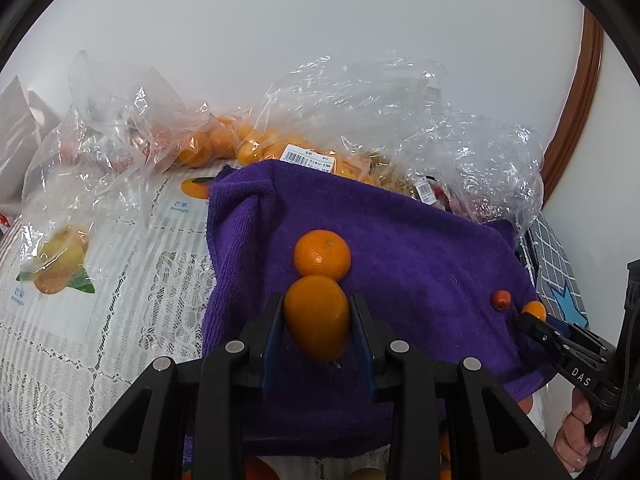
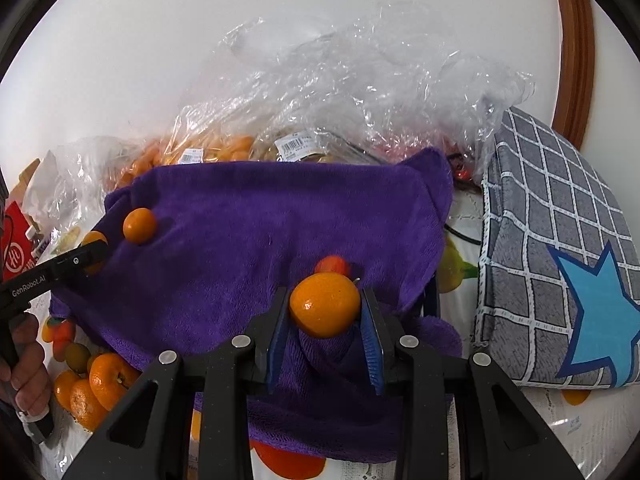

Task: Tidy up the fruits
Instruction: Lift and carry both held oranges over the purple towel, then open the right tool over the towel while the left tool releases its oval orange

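Left wrist view: left gripper (image 1: 317,320) pinching oval orange citrus at 6 o'clock of round orange mandarin (image 1: 322,255) on purple terry towel (image 1: 420,248); right gripper (image 2: 325,312) likewise pinching small round orange fruit (image 2: 325,305) w/ towel below; lower gently, release slowly to avoid rolling.

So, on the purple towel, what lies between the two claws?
Only bare purple towel lies between the left claw and the right claw; the right wrist view shows it. A loose orange sits just beyond that line.
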`<state>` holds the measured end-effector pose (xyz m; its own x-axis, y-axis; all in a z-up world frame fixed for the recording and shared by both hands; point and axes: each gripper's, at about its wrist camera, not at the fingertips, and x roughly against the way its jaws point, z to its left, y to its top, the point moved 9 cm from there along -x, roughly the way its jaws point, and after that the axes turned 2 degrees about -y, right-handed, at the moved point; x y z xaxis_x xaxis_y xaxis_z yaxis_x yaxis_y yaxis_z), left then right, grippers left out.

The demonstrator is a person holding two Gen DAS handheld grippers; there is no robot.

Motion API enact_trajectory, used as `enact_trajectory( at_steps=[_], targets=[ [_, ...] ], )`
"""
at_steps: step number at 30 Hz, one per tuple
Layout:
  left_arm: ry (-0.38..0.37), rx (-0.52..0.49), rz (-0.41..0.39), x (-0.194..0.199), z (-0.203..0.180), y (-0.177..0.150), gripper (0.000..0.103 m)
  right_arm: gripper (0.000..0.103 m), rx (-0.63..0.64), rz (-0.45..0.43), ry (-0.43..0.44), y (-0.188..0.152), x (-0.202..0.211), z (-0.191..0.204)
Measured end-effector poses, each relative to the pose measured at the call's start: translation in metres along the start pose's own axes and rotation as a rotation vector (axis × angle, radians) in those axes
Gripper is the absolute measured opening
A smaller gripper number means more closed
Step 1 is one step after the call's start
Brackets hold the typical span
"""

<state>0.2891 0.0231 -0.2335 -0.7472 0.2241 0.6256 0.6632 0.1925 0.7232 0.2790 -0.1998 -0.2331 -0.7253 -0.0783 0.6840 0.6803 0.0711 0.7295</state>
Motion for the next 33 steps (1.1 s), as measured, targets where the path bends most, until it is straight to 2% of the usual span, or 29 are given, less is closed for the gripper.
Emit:
enact_trajectory(
  at_steps=[23,33],
  targets=[
    [0.015,-0.011,0.009,-0.0019,-0.0002,-0.0005,0.031,0.034,0.008,0.036,0.004,-0.0058,-0.008,0.0036],
    [-0.007,-0.003,-0.001,0.002,-0.0018,-0.0002,0.032,0.035,0.003,0.039,0.001,-0.0075,-0.006,0.0033]
  ],
)
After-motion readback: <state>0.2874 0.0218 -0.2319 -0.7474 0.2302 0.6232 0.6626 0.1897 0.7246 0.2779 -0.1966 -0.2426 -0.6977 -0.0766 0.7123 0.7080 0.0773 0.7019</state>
